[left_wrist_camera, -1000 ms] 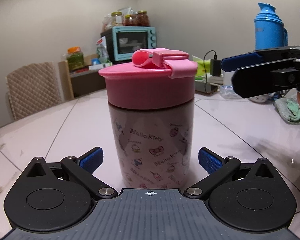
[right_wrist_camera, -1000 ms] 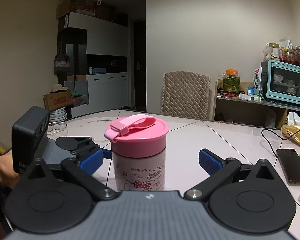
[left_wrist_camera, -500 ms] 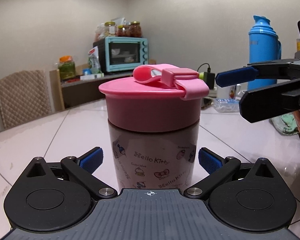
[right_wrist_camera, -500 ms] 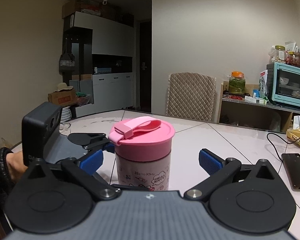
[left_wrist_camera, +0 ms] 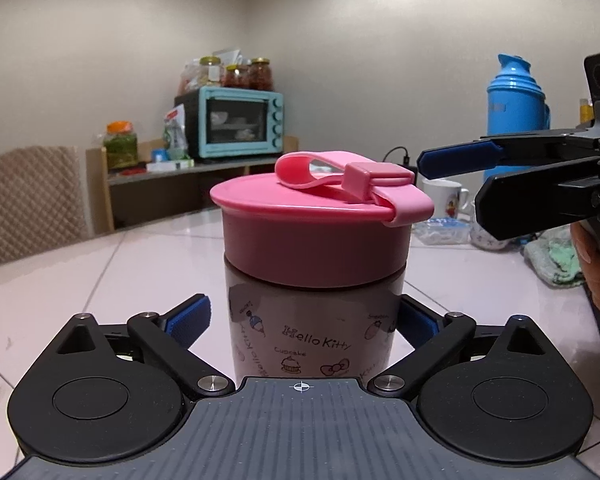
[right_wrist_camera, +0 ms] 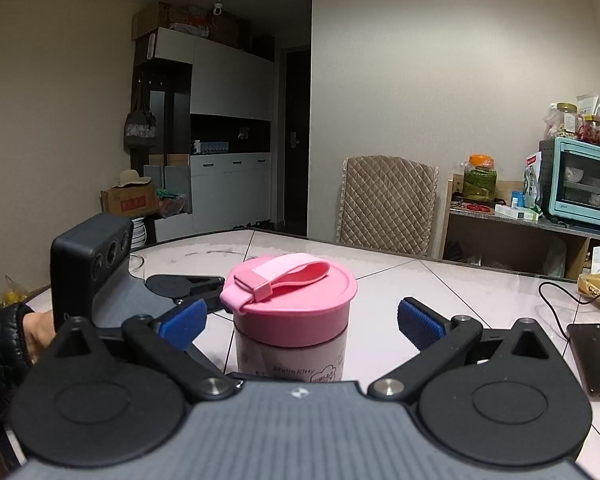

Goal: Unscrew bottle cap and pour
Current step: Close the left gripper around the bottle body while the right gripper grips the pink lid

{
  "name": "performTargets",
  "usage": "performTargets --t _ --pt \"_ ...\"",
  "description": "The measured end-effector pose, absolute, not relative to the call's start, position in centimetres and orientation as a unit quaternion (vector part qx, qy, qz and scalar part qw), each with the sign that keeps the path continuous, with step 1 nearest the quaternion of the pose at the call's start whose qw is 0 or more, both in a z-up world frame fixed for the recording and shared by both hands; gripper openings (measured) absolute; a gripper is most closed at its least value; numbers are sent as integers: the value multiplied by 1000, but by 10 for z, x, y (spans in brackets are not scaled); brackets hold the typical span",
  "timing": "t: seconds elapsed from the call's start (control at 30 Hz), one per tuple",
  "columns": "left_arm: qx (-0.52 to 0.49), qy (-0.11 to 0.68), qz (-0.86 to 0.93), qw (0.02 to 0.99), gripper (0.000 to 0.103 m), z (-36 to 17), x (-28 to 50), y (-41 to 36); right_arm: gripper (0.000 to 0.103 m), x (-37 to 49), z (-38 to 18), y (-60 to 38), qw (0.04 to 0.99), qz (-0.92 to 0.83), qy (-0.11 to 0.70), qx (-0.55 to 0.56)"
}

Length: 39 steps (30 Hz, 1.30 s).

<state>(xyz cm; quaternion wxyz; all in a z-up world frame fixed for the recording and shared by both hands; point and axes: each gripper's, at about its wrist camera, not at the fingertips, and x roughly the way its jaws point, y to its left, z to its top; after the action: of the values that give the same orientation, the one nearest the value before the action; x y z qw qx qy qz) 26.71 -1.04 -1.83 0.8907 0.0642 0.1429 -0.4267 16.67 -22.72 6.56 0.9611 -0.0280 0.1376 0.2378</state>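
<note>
We are closing our left gripper (left_wrist_camera: 304,320) around the Hello Kitty bottle (left_wrist_camera: 312,332), pads seemingly not yet gripping, while our right gripper (right_wrist_camera: 300,320) is waiting spread apart near the pink cap (right_wrist_camera: 294,300), so twisting early could be spinning or tipping the bottle.

Left gripper (left_wrist_camera: 304,320) low and near level, jaws closing, right pad (left_wrist_camera: 418,326) against the bottle (left_wrist_camera: 312,320), left pad apart. Right gripper (right_wrist_camera: 300,320) level, jaws spread wide, touching nothing.

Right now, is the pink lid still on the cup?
Yes, on. The pink lid sits flat atop the upright cup, its strap folded across the top.
</note>
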Motion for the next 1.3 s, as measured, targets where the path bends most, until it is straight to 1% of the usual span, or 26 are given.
performTargets --t 0.13,0.47,0.77,1.3 --pt "71 137 -434 887 90 -18 265 -12 103 168 67 -226 961 237 137 -25" --pt "69 139 -433 888 90 -19 271 -9 103 177 69 -213 966 216 140 -27" --pt "70 138 -433 888 90 -20 273 -10 103 199 62 -191 968 191 161 -35" --pt "70 138 -433 888 90 -20 273 -13 103 222 53 -180 970 167 178 -14"
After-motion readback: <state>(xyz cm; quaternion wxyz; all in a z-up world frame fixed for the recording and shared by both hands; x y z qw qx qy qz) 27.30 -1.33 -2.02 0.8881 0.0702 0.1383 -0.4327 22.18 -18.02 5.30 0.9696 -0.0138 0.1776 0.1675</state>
